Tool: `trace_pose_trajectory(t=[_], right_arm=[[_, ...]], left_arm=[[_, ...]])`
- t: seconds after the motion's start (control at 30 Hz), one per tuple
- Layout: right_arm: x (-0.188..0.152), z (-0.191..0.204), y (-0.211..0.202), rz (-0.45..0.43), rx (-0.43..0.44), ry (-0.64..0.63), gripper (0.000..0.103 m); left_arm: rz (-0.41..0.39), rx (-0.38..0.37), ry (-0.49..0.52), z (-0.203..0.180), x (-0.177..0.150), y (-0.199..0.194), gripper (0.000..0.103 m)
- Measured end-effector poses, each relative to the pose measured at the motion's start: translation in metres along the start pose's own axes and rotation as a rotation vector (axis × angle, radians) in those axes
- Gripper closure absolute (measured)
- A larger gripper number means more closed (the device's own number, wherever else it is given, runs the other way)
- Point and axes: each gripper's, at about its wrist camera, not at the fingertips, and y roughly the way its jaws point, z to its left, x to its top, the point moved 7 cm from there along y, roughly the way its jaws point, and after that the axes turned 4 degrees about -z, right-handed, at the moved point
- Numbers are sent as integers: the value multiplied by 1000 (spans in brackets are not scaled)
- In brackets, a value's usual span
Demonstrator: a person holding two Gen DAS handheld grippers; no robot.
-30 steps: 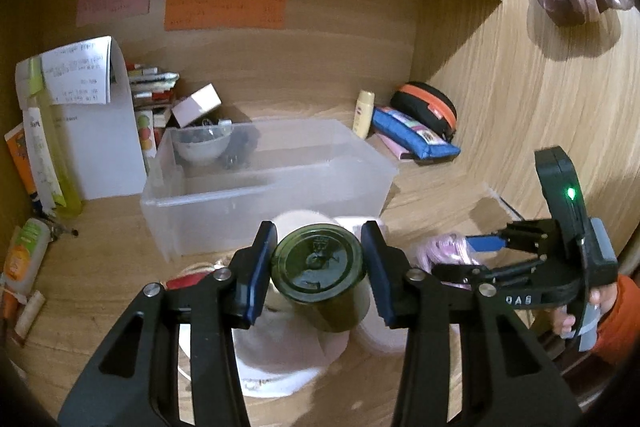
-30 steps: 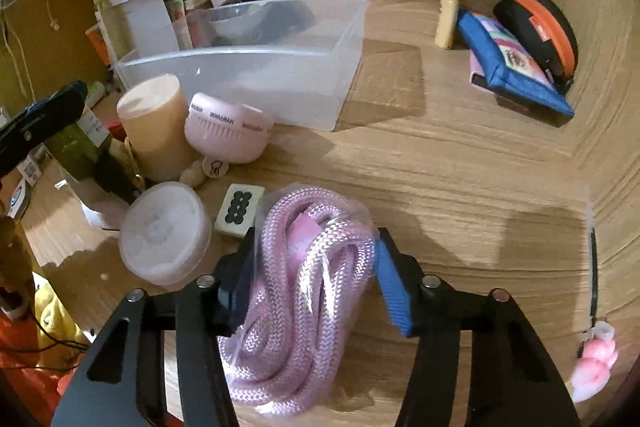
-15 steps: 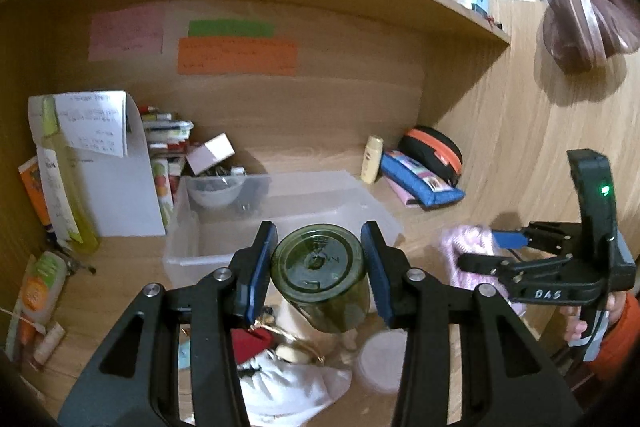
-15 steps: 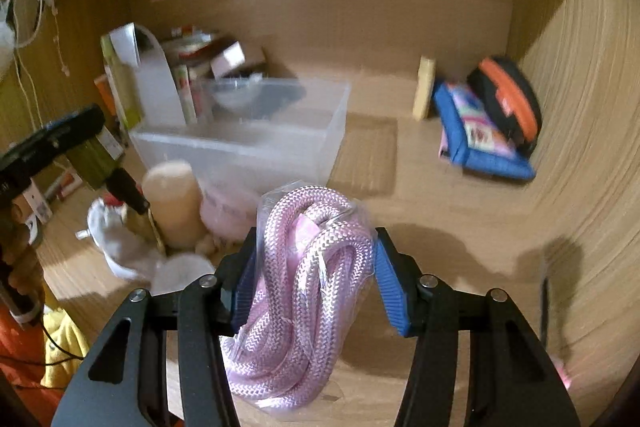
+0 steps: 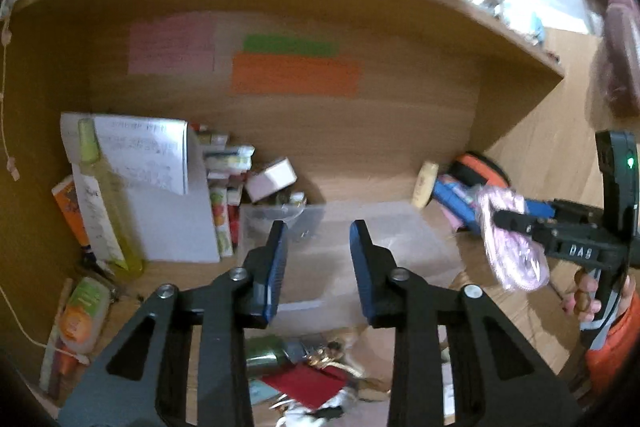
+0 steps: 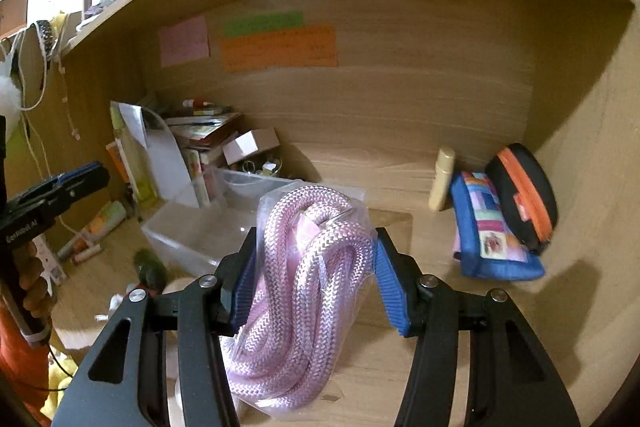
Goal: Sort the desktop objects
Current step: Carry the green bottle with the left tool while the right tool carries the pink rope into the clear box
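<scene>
Left of the clear bin [image 5: 420, 239], a yellow bottle [image 5: 108, 211] and a stack of paper stand against the back wall, untouched. In front of the bin, the left hand-held gripper [image 5: 318, 239] is empty: half a second ago it pinched a dark green jar, and now its jaws are closing on nothing. The green jar [image 5: 268, 355] lies on its side on the worktop, on the near side of the bin among red card and scraps. It looks like a slip rather than a placement, so that item probably still has to be picked up again and sorted.

To the right, the right hand-held gripper [image 6: 316, 239] pinches the bagged pink rope [image 6: 304, 287] between its blue pads. It has lifted the rope clear of the worktop and holds it just in front of the bin's near right corner, likely on its way in. Further right of the bin, the blue pouch [image 6: 488, 231] and the black-and-orange case [image 6: 524, 195] sit by the side wall.
</scene>
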Motion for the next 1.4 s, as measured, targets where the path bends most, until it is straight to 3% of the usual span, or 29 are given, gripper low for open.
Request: trace_pose_trajectory(t=[0.17,0.23,0.3,0.37,0.5,0.77,0.8,0.97,1.13,1.4], right_arm=[[-9,2,21,44,48,26,53],[-13,2,27,55,45,24,53],[-14,1,31,63,60,35,53],[-12,1,33,60,64,37,53],[-4,0,37,43,68,42,53],[9,9,59,52,101,39,53],[10,11,61,54,103,40,53],[17,19,82,64,111,34,53],[13,23,115,104,72,11,53],[1,18,131,134,70,13,53]], left_arm=[[77,32,-30,31,-27,4,71],[105,55,-51,48,-35,4,64],[128,99,-48,66,-43,3,45],[164,124,-55,80,-53,6,37],[282,95,-87,89,-82,21,36],[398,103,-62,85,-120,53,33],[408,106,-68,85,-124,57,28],[417,95,-79,85,-128,65,27],[396,69,-119,89,-126,62,36],[310,100,-163,100,-116,36,39]])
